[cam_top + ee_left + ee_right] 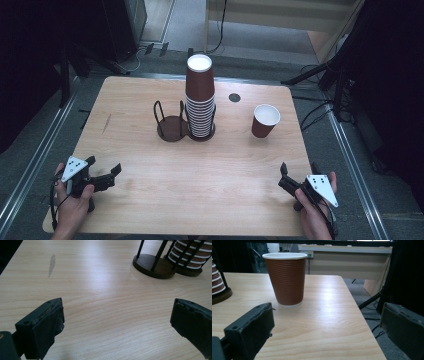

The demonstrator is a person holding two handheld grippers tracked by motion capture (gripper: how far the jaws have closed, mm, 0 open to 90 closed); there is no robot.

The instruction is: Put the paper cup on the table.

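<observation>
Resting at the near corners of the table [135, 200], the left gripper [116, 172] and right gripper [283, 176] are both held with jaws spread wide and nothing between them. A loose cup [264, 120] stands upright right of the two-ring holder [171, 126], whose right ring carries a tall cup stack [200, 95]. No step appears begun; a reach to the loose cup is probably called for, likely for stacking

Ribbed brown cup [286, 277], white rim; pale wood table [200, 165].
</observation>
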